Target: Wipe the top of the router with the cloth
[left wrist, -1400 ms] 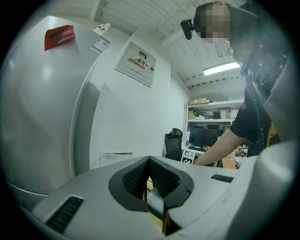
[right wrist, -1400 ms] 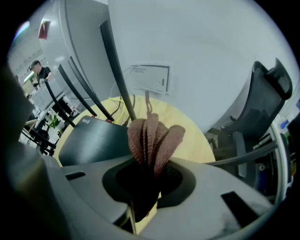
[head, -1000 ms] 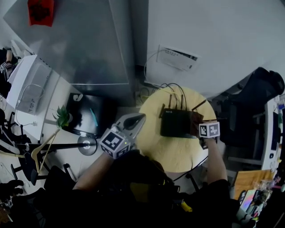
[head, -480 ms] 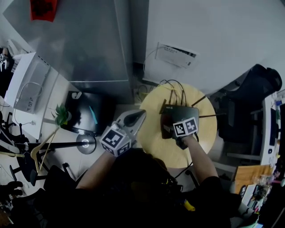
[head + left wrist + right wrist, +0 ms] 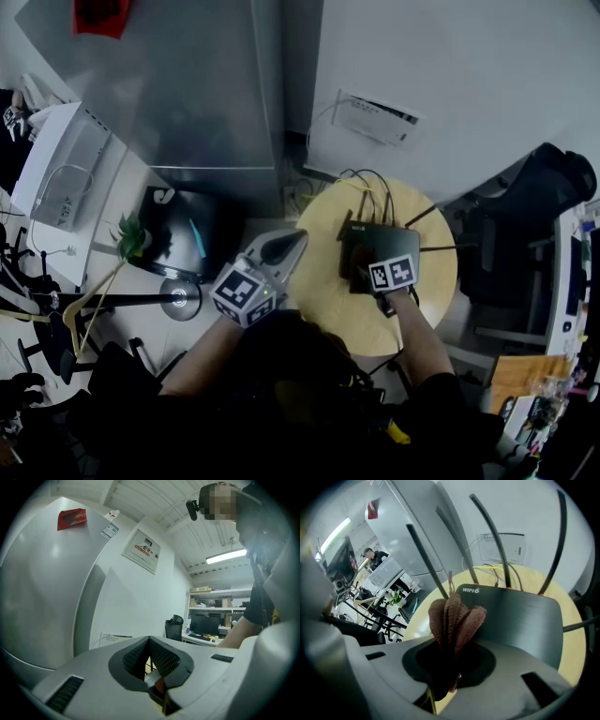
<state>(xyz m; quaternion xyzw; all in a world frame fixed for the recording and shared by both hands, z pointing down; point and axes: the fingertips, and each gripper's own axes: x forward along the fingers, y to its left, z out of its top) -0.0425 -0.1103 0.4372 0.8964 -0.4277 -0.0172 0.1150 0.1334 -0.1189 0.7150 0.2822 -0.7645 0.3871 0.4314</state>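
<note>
The right gripper (image 5: 452,667) has its jaws clamped on the brown cloth (image 5: 454,618). The cloth's folds bunch just ahead of the jaws, over the black router (image 5: 520,616); contact cannot be made out. In the head view the gripper's marker cube hides the cloth. The left gripper (image 5: 150,665), jaws together and empty, sees no router.

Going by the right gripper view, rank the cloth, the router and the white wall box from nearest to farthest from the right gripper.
1. cloth: clamped in the right gripper, sticking out of its jaws.
2. router: just ahead, lying on the round table.
3. white wall box: beyond the table, on the wall.
</note>
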